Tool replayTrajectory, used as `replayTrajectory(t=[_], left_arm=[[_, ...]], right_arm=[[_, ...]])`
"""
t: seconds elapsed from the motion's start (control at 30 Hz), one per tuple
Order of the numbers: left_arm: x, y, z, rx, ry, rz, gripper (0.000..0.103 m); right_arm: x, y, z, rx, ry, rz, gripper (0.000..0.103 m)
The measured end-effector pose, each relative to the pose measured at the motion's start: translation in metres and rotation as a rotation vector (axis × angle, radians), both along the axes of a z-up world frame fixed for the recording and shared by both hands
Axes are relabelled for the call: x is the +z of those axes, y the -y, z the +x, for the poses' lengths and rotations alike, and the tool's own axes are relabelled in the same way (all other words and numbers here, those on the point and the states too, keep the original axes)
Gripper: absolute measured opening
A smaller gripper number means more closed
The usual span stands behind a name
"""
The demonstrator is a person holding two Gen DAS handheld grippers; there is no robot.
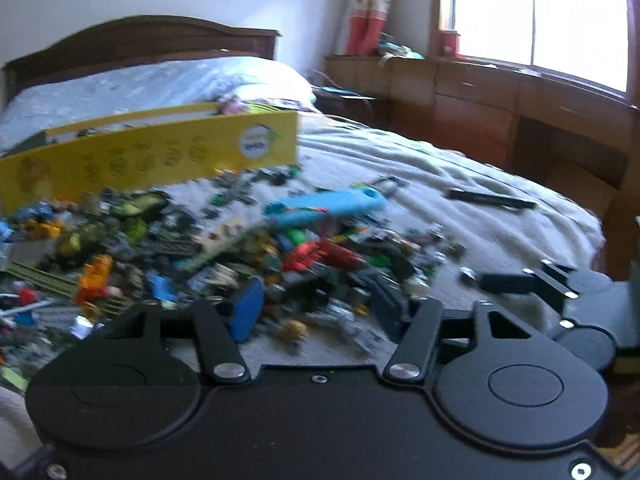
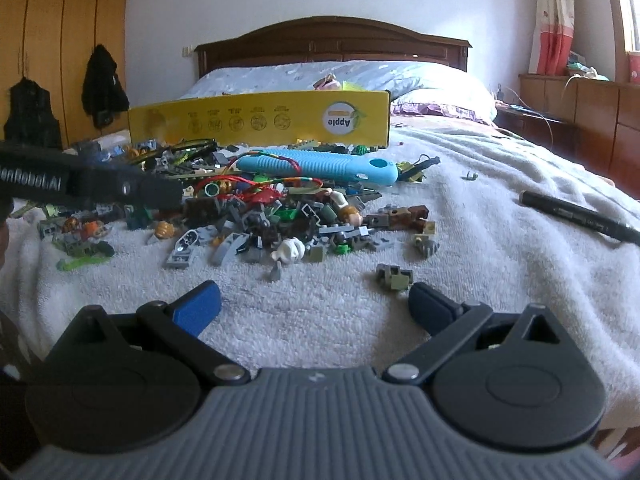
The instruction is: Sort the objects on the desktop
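Observation:
A heap of small toy bricks (image 2: 272, 216) lies on a white towel (image 2: 480, 280) spread over the bed. A light blue ribbed handle (image 2: 320, 166) rests at the heap's far side, in front of a yellow cardboard box (image 2: 260, 120). My right gripper (image 2: 314, 310) is open just over bare towel, and a small grey-olive piece (image 2: 394, 276) lies just ahead of its right finger. The left wrist view is blurred. It shows my left gripper (image 1: 318, 312) low over the near side of the heap (image 1: 240, 256), its blue pads apart with loose bricks between them and nothing visibly pinched.
A black pen (image 2: 580, 216) lies alone on the towel to the right. The headboard (image 2: 332, 40) and pillows lie beyond the box. Wooden cabinets (image 2: 592, 120) run along the right wall under a window. Dark clothes (image 2: 102, 88) hang on the wardrobe at left.

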State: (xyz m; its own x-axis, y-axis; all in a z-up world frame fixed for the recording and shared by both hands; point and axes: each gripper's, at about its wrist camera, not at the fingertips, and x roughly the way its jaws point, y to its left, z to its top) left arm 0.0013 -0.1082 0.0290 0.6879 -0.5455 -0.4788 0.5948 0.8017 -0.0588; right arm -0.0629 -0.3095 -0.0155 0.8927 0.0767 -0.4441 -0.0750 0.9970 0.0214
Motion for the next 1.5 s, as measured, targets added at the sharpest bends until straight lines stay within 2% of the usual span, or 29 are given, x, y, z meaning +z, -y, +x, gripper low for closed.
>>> replayTrajectory(t=[0.13,0.43,0.6,0.7,0.77,1.13,1.5], left_arm=[[-0.005,0.012,-0.004,-0.041,0.000,0.032,0.048],[-0.022,0.022,0.012,-0.014,-0.018,0.099,0.047],[-0.030,0.024,0.016,-0.011,-0.024,0.096,0.046],[-0.030,0.026,0.013,-0.026,-0.012,0.099,0.035],[-0.030,0.027,0.011,-0.032,-0.010,0.096,0.031],[-0.018,0.011,0.011,0.041,0.003,0.053,0.030],[-0.021,-0.016,0.005,0.113,-0.032,0.026,0.031]], right_arm=[[-0.003,0.002,-0.001,0.004,0.008,0.009,0.103],[-0.007,0.003,-0.002,0.009,0.024,0.022,0.103],[-0.009,0.002,-0.003,0.006,0.037,0.019,0.103],[-0.010,0.002,-0.004,0.003,0.044,0.018,0.103],[-0.011,0.001,-0.004,0.000,0.049,0.015,0.103],[-0.015,0.000,-0.007,-0.004,0.081,0.008,0.103],[-0.015,0.001,-0.009,-0.002,0.098,0.004,0.103]])
